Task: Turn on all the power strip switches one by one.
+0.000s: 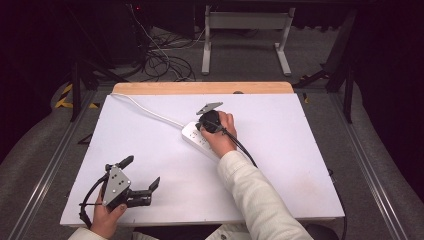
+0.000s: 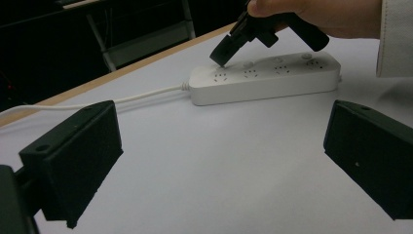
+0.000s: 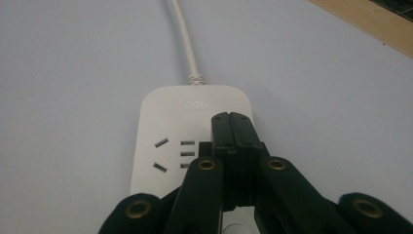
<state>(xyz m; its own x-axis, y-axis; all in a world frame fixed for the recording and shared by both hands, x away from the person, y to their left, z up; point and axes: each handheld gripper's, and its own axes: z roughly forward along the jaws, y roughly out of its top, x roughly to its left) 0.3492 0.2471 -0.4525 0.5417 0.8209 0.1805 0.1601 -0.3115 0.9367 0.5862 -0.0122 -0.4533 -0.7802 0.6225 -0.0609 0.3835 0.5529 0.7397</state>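
I see the white power strip (image 1: 200,140) lying flat near the middle of the white counter (image 1: 300,165), set at a slant, with its white cord (image 1: 150,112) running off its far-left end toward the counter's back-left corner, where a bare wooden edge (image 1: 200,88) shows.

My right tool (image 3: 233,122) is over the cord end of the strip. In the right gripper view its two black jaws are pressed flat against each other with nothing between them, and their joined tip sits on the strip's top face, just beside the first socket (image 3: 173,156) and below the small embossed logo. From the left gripper view the same tip (image 2: 224,53) comes down steeply onto the strip (image 2: 265,78) near a small round button by that first socket; I cannot tell whether it presses the button or only rests next to it. The person's right hand (image 1: 222,132) wraps the tool body, the cream sleeve (image 1: 255,195) trailing toward the near edge.

My left tool (image 1: 142,177) rests low over the near-left part of the counter, well apart from the strip. Its jaws stand wide apart and hold nothing; between them I see bare counter. The left hand (image 1: 107,215) grips it from the near edge.
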